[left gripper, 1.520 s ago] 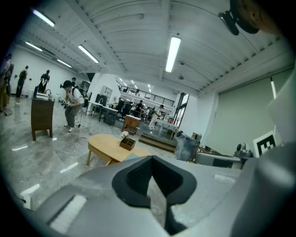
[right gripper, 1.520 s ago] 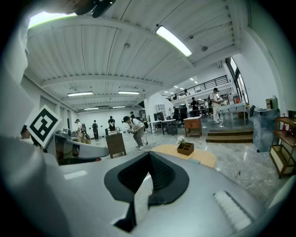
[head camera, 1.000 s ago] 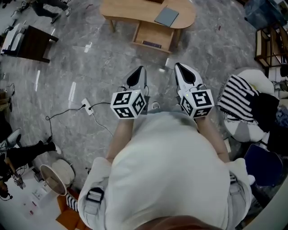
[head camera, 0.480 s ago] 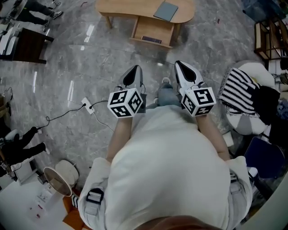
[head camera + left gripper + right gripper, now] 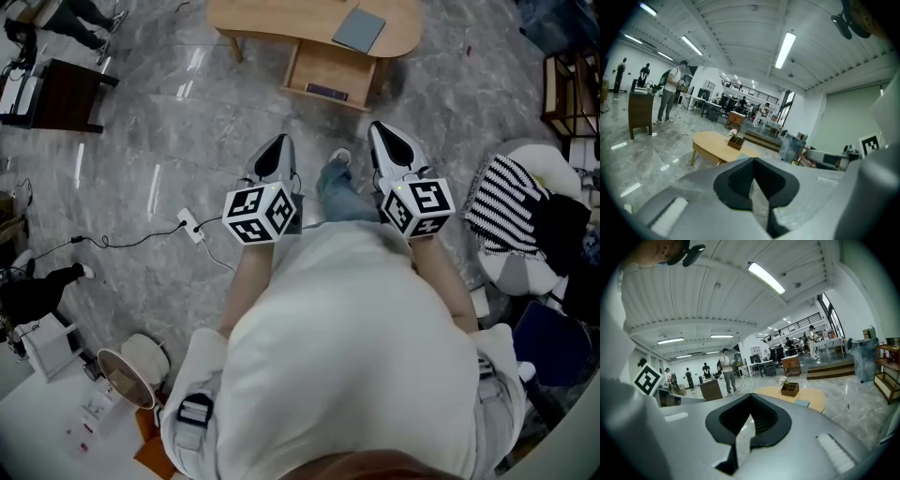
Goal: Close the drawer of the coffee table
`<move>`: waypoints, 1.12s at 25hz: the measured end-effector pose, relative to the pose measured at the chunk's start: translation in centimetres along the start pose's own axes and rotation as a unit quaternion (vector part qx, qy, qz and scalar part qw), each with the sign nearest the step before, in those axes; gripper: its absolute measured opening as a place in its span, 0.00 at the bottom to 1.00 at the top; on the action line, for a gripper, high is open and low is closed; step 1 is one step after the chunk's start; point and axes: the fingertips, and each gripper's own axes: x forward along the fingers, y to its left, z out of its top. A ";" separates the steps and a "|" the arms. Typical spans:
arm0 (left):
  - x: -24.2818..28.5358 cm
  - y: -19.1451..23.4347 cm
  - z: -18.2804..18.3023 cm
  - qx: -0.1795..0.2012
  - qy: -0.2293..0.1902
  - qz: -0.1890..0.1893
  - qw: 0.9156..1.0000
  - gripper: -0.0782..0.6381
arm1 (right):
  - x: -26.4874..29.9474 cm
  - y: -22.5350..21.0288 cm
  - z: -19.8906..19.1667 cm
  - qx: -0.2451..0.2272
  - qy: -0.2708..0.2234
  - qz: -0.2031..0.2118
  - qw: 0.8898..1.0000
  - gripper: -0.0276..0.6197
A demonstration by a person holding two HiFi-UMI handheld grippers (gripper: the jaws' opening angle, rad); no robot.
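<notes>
Bare floor (image 5: pixel 234 103) ahead, up to pulled-out drawer (image 5: pixel 328 70) of coffee table (image 5: pixel 272 17). Side by side, pointing forward: left gripper (image 5: pixel 278 142), right gripper (image 5: pixel 380 129), closed, empty.

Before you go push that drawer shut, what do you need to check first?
1. Drawer found and open: ok. The drawer sticks out of the coffee table.
2. Close enough to push: not ok. The table stands well ahead across the floor.
3. Left gripper free: ok. Jaws together, nothing in them.
4. Right gripper free: ok. Jaws together, nothing in them.
5. Walking path: ok. The power strip and its cable lie off to the left.
6. Nothing jamming the drawer: cannot tell. A dark strip shows at its front edge.
</notes>
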 end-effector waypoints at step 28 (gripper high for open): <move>21.1 9.7 7.9 0.012 0.066 -0.005 0.998 0.11 | 18.8 -13.5 4.0 0.006 0.048 -0.052 0.997 0.04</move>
